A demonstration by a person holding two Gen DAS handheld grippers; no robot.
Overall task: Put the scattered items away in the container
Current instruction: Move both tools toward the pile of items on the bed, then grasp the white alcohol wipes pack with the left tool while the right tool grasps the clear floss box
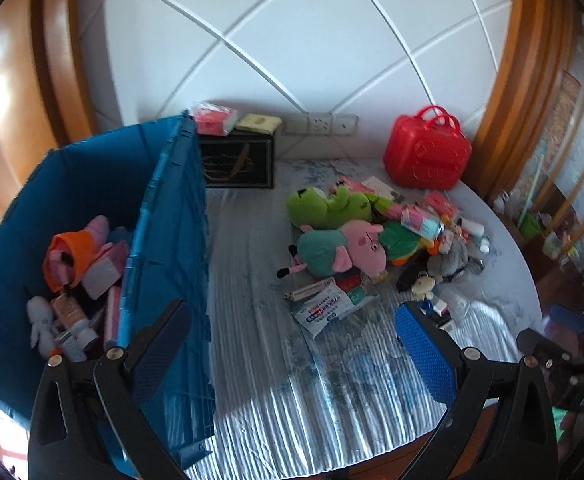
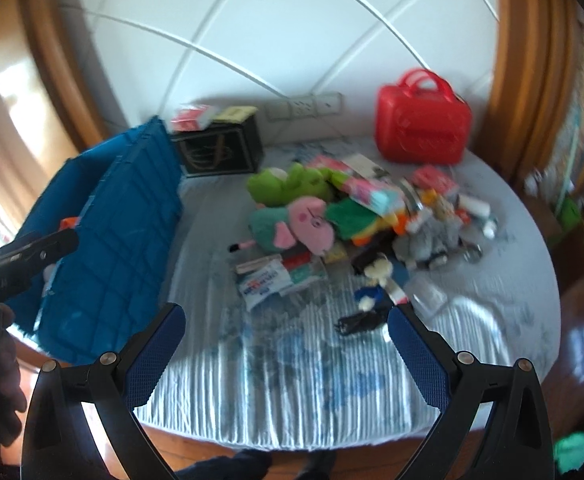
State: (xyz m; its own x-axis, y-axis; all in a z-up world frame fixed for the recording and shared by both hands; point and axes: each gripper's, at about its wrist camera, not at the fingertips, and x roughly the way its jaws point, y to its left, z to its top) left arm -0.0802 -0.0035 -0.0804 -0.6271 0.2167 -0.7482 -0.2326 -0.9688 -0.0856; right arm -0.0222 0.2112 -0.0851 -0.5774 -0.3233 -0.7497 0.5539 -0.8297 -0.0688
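Note:
A blue crate [image 1: 92, 184] stands at the left of the round table and holds several items, among them an orange and pink toy [image 1: 76, 256] and small bottles. A heap of scattered things lies right of centre: a green frog plush [image 1: 323, 204], a pink pig plush [image 1: 343, 248], a white medicine packet [image 1: 323, 308], a grey plush [image 1: 447, 260]. My left gripper [image 1: 292, 340] hangs open over the crate's right wall and the bare cloth, nothing between its fingers. My right gripper [image 2: 288, 344] is open over the cloth, short of the heap [image 2: 351, 220]. The blue crate [image 2: 104, 240] sits at its left.
A red plastic case [image 1: 427, 152] stands at the back right. A black box [image 1: 236, 160] with tissue packs on top sits against the white wall. The table [image 1: 252, 360] wears a striped blue-white cloth. Wooden frames flank the wall. The other gripper's body [image 2: 20, 260] shows at the right wrist view's left edge.

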